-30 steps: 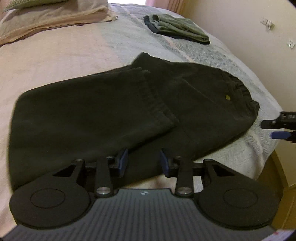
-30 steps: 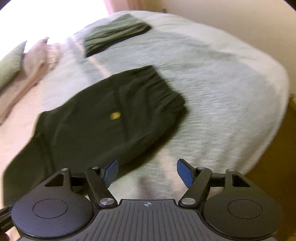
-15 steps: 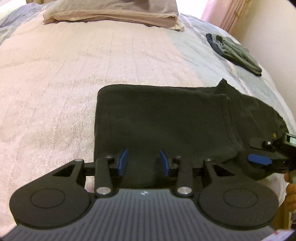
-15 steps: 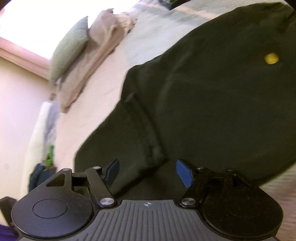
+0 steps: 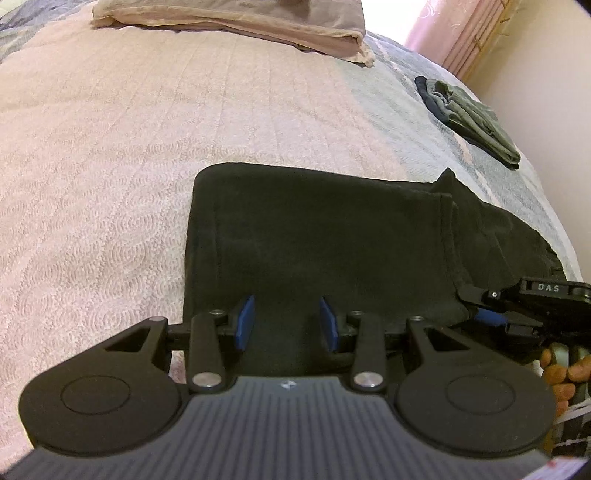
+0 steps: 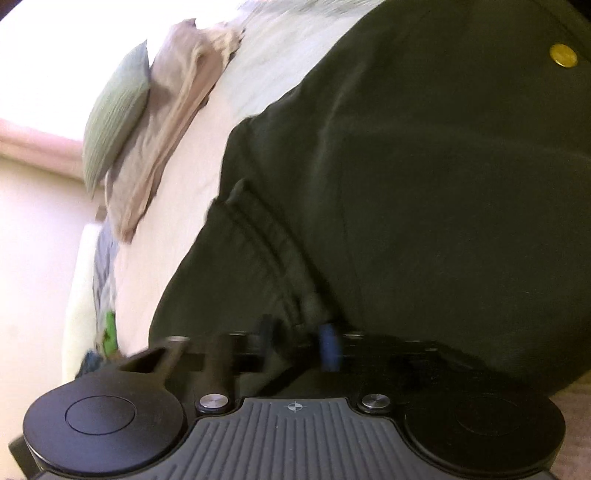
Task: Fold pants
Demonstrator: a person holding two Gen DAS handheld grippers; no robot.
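Dark pants (image 5: 332, 240) lie folded on the bed, legs doubled over the waist part. My left gripper (image 5: 288, 325) is open just over the near edge of the folded legs, with nothing between its blue pads (image 5: 245, 323). In the right wrist view the pants (image 6: 443, 184) fill the frame, with a yellow button (image 6: 562, 55) at the top right. My right gripper (image 6: 297, 343) is blurred, its fingers drawn in on the stitched leg hem. From the left wrist view the right gripper (image 5: 487, 314) sits at the hem's near right corner, held by a hand (image 5: 561, 373).
The pink and grey bedspread (image 5: 110, 147) stretches to the left and beyond the pants. Pillows (image 5: 240, 18) lie at the head of the bed. A folded pile of green and dark clothes (image 5: 472, 114) rests at the far right near the wall. The bed edge drops off on the right.
The right gripper swung in from beside the bed to the leg hem, and its fingers have drawn together on the fabric. The left gripper shifted left along the near edge and stayed open.
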